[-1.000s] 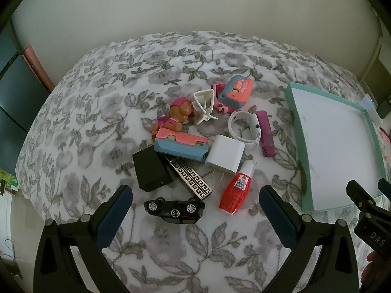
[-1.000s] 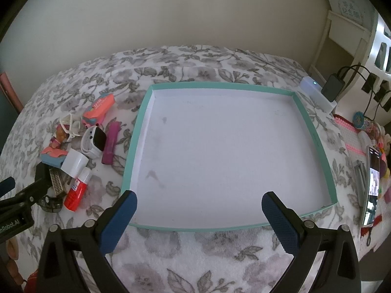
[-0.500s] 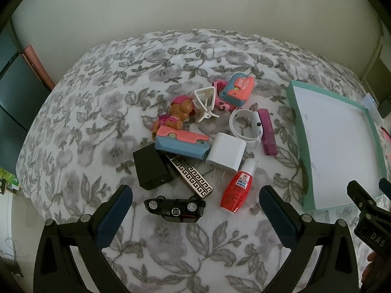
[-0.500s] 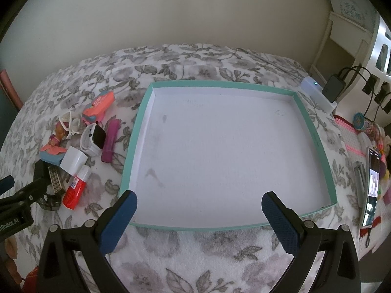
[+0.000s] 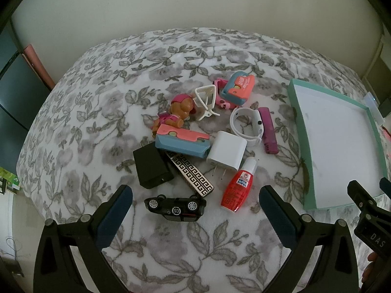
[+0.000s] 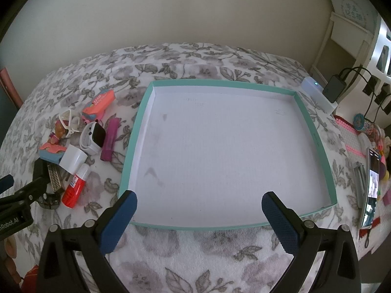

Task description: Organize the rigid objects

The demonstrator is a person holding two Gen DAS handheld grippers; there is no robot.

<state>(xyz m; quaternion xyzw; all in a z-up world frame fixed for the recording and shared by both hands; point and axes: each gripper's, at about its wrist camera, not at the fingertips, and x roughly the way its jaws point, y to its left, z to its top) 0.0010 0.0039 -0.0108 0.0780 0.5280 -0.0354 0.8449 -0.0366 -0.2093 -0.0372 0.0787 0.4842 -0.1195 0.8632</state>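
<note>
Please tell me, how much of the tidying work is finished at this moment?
Nothing looks done yet: the teal tray holds no objects. Nothing is in hand either; the left hand-held gripper is open above the toy car, and the right hand-held gripper is open over the tray's near rim. Left: the whole pile, including the glue bottle, white charger and watch.

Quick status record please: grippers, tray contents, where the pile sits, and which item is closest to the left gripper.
left gripper: open, holding nothing, above the pile
right gripper: open, holding nothing, at the tray's near edge
tray: teal rim, white floor, nothing inside
pile: on the floral blanket, left of the tray
nearest item: black toy car, wheels showing
beside it: red glue bottle, lying down
</note>
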